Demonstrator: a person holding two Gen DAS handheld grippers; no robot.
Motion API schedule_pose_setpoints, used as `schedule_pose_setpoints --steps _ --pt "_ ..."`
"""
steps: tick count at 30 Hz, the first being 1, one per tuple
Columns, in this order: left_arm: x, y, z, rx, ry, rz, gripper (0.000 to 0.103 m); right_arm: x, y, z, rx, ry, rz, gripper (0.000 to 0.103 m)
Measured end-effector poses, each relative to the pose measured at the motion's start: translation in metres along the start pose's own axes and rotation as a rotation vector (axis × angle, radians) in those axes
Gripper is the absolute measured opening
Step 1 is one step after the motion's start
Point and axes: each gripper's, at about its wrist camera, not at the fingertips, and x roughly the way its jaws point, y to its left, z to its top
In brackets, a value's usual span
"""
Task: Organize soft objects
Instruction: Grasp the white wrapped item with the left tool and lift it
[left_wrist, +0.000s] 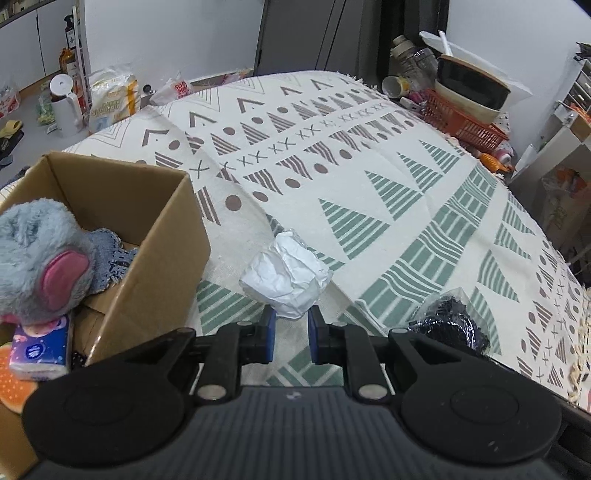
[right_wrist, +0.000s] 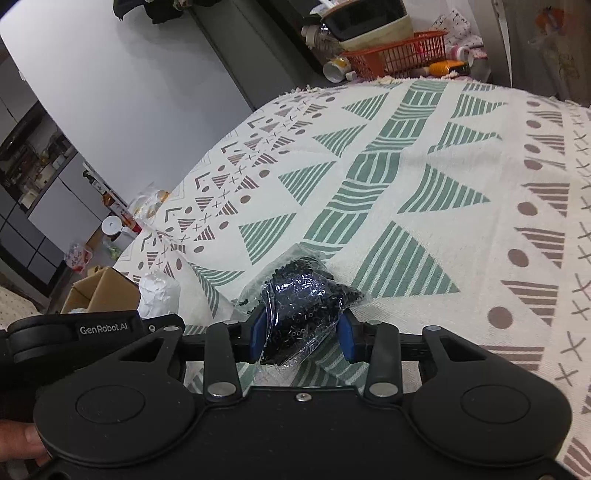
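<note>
The left tongs (left_wrist: 291, 325) pinch the near edge of a crumpled white wad (left_wrist: 286, 275), probably paper in clear film, lying on the patterned woven cloth (left_wrist: 406, 192) over the worktop. The right tongs (right_wrist: 302, 334) clamp a crinkly clear bag of black bits (right_wrist: 306, 295). Left, an open cardboard box (left_wrist: 147, 236) holds a fluffy grey plush (left_wrist: 40, 258) and a tissue pack (left_wrist: 42, 349).
</note>
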Motion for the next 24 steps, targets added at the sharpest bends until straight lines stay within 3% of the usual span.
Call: schedule_pose_setpoints --steps 12,24 --pt "-0.041 -0.006 -0.008 0.018 -0.042 -0.012 0.017 -0.034 0.006 0.008 0.013 -0.061 0.008 0.038" --pt "-0.081 0.008 -0.002 0.014 -0.073 -0.054 0.017 -0.067 0.035 0.014 -0.024 -0.195 0.078 0.038"
